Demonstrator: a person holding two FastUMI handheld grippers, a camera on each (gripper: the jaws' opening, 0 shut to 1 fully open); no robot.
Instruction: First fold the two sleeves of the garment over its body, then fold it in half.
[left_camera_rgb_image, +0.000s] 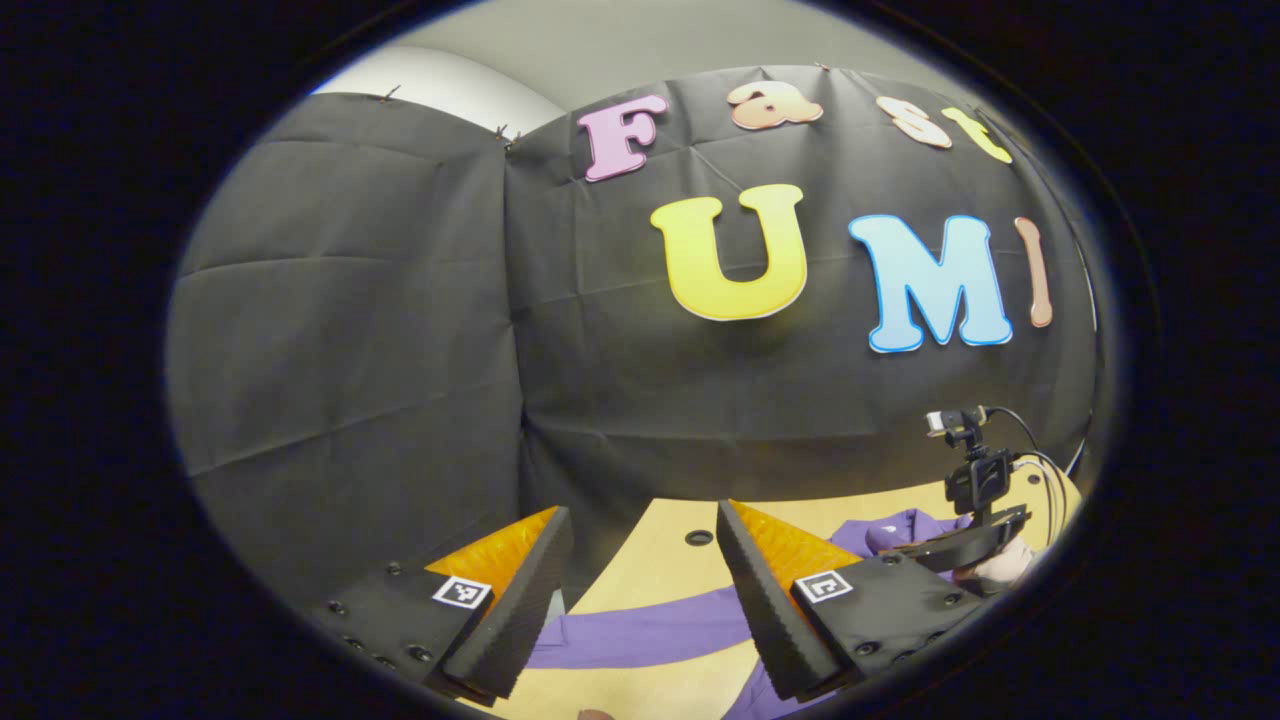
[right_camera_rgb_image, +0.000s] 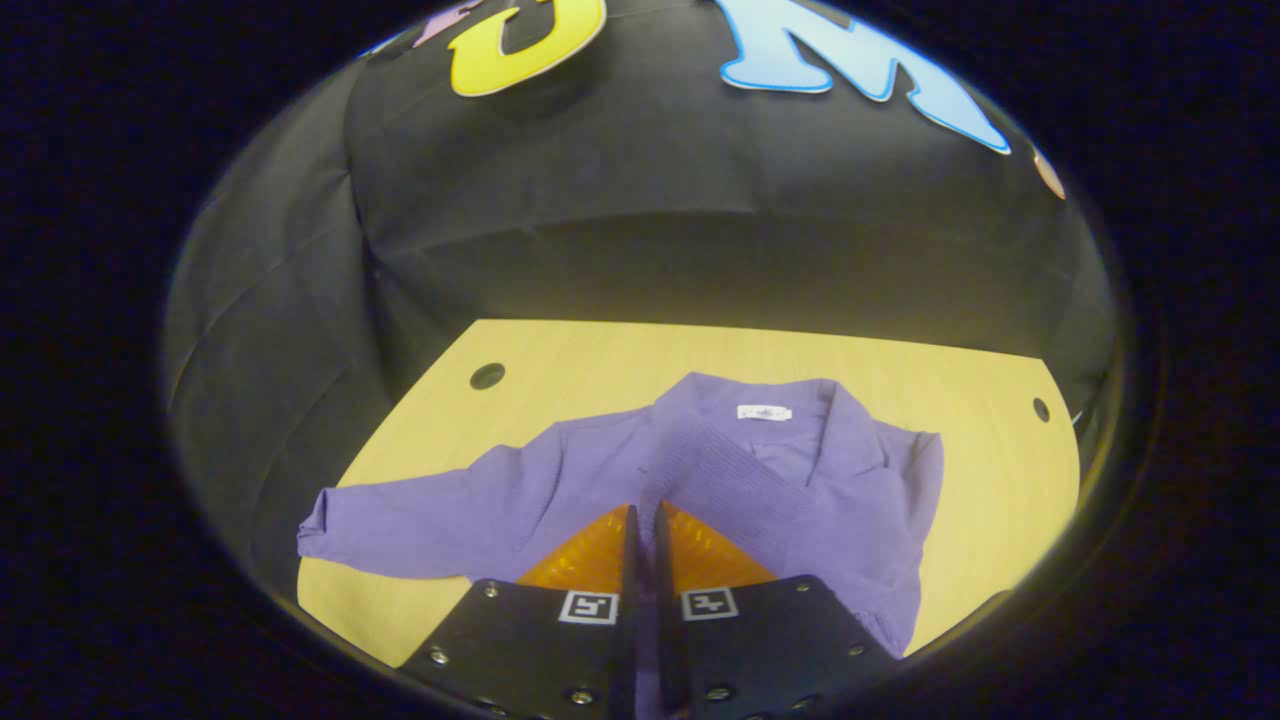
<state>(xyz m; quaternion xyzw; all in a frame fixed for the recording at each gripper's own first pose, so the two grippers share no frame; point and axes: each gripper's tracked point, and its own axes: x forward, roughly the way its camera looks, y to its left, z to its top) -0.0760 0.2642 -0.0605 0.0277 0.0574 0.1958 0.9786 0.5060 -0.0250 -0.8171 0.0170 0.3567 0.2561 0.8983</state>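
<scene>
Across the lower half of the right gripper view lies the purple garment (right_camera_rgb_image: 760, 470), spread on the pale wooden counter (right_camera_rgb_image: 1000, 450), collar toward the top of the frame with a small white label showing at the neck. One sleeve (right_camera_rgb_image: 420, 525) stretches out flat to the lower left of the frame, unfolded. On the right side of the frame the fabric sits bunched along the body's edge; whether that sleeve is folded over, I cannot tell. The right gripper (right_camera_rgb_image: 643, 525) is at bottom centre, its fingers pressed nearly together with a thin strip of purple cloth showing between them, over the middle of the garment.

Over in the left gripper view, the left gripper (left_camera_rgb_image: 640, 575) has its fingers spread wide apart at the bottom of the frame, nothing between them. Behind and below them a purple sleeve (left_camera_rgb_image: 640, 632) crosses the counter (left_camera_rgb_image: 660, 560). At the lower right of that frame, the other gripper (left_camera_rgb_image: 960, 545) shows farther off, with a camera mounted on top and a hand (left_camera_rgb_image: 1005, 568) beneath it, just above purple fabric.
</scene>
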